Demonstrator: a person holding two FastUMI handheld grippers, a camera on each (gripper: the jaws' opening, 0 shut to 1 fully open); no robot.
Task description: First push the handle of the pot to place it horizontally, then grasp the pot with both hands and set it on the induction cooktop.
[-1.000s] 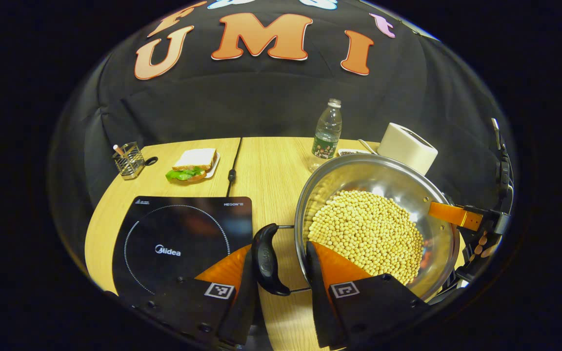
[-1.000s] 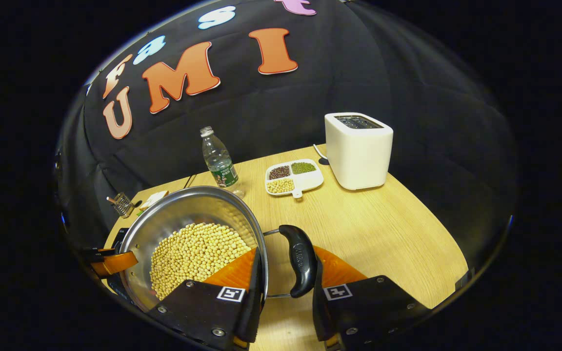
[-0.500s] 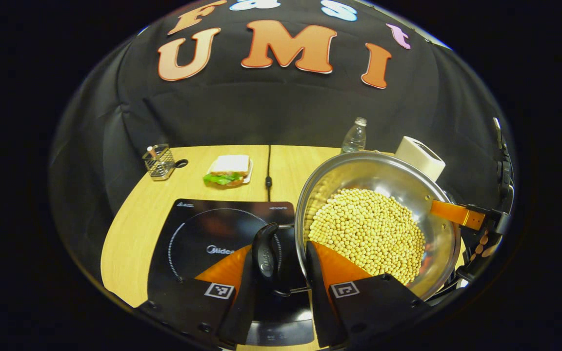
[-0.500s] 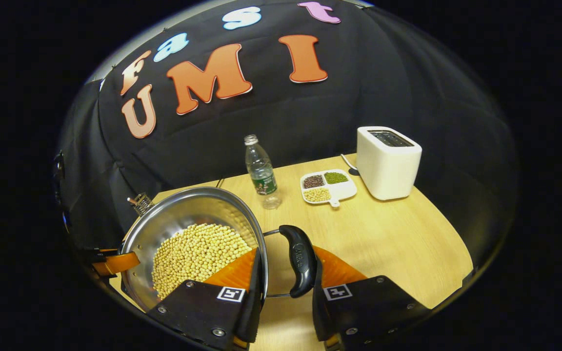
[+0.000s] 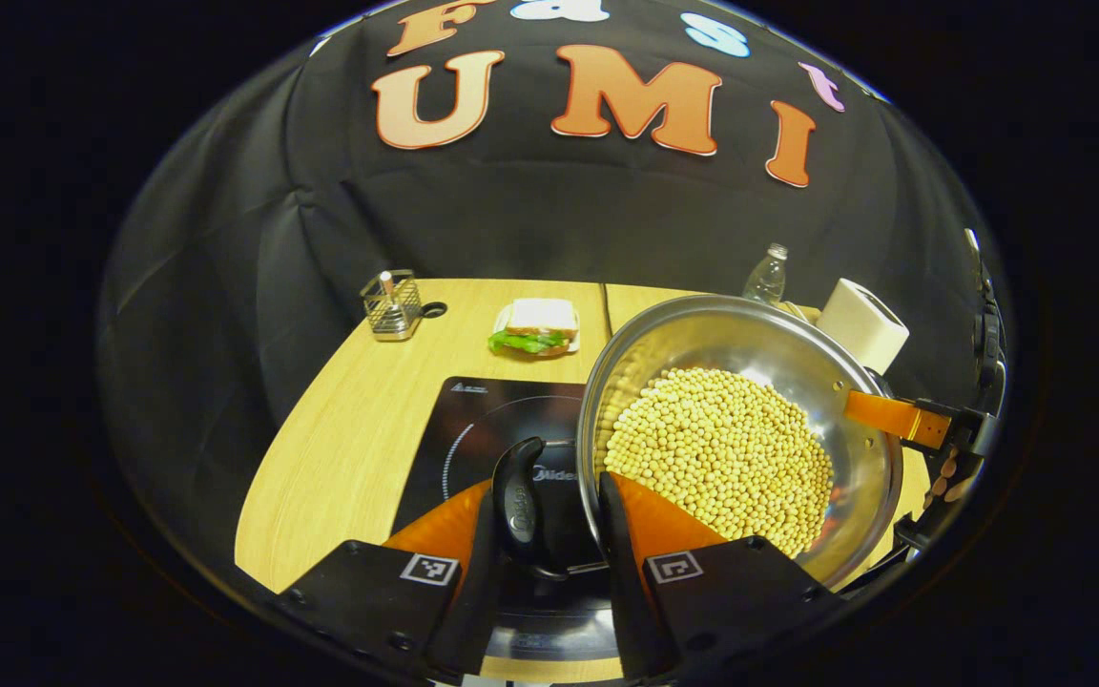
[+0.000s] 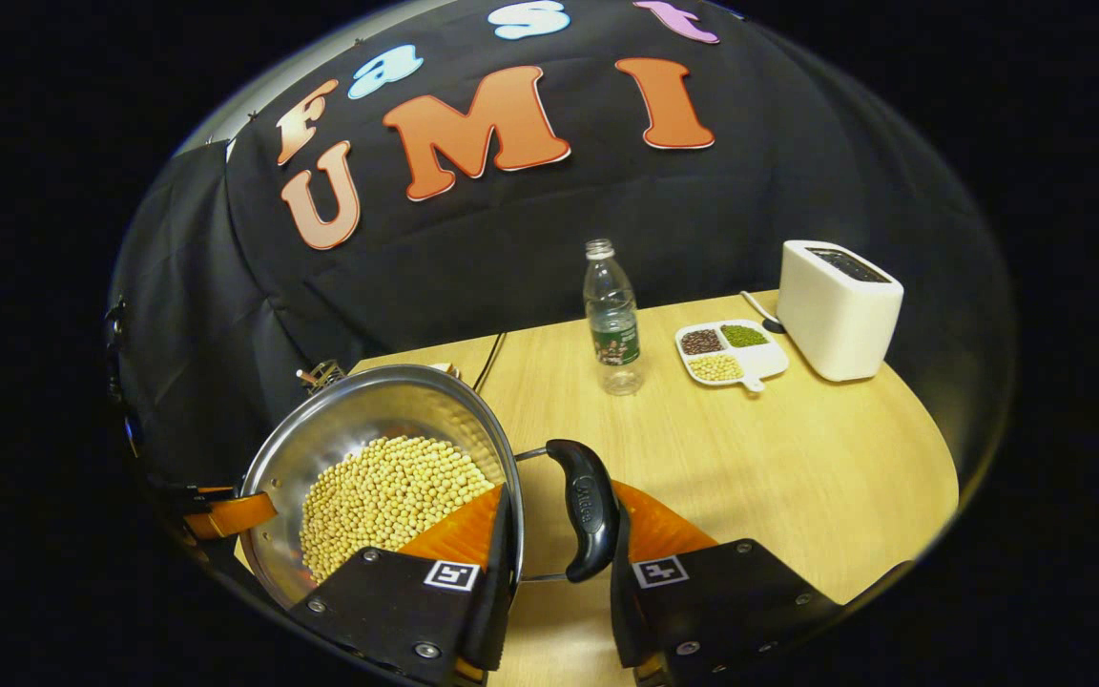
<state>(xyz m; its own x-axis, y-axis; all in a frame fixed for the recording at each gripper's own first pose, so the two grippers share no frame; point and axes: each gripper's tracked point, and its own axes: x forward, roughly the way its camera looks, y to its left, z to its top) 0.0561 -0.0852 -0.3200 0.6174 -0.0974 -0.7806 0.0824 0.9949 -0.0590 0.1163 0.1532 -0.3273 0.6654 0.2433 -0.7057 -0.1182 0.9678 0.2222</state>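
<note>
Pot: steel, loaded with pale beans; carried between both grippers, partly over the induction cooktop, apparently not yet set down.
Left handle: black, horizontal; sits between the fingers of the left gripper, which look closed onto it from either side.
Right handle: black, horizontal; lies between the fingers of the right gripper. Gap narrow; contact on both sides looks likely.
Why two-sided hold: judged necessary, since the bean load is heavy and a level rim prevents spills.
Cooktop: black glass, at 9 o'clock of the pot in the left gripper view; ring marking partly covered by pot and handle.
Worktop: light wood.
Surroundings: sandwich and wire caddy at 11 o'clock beyond the cooktop; water bottle, divided dish of beans and white toaster at 1–2 o'clock in the right gripper view, well apart from the landing zone.
Stage: transport, judged near lowering.
</note>
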